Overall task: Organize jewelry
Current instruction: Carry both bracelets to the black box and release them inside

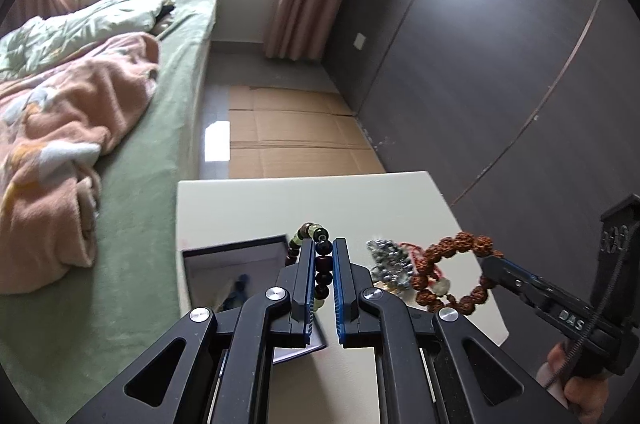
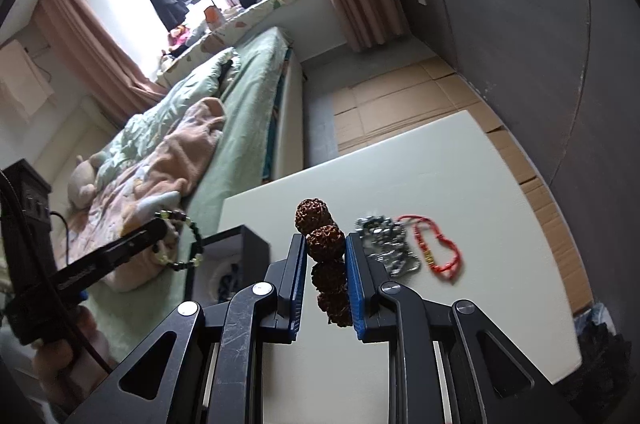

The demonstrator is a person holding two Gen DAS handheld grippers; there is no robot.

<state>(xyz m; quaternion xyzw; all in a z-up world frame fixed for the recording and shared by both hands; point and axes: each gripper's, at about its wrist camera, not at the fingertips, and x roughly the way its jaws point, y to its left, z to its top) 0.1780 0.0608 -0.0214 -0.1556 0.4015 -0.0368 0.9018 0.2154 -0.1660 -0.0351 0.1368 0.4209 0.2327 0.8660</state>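
Only the right wrist view shows the red cord bracelet [image 2: 438,256] whole, lying on the white bench [image 2: 460,175] beside the silver chain heap [image 2: 386,250]. The right gripper [image 2: 326,264], held level above the bench, has its jaws clamped on the knobbly brown seed bracelet [image 2: 324,244]. The left gripper [image 1: 322,276] has its jaws pressed on a smooth dark-and-green bead bracelet [image 1: 322,264] above the open dark box [image 1: 236,272].
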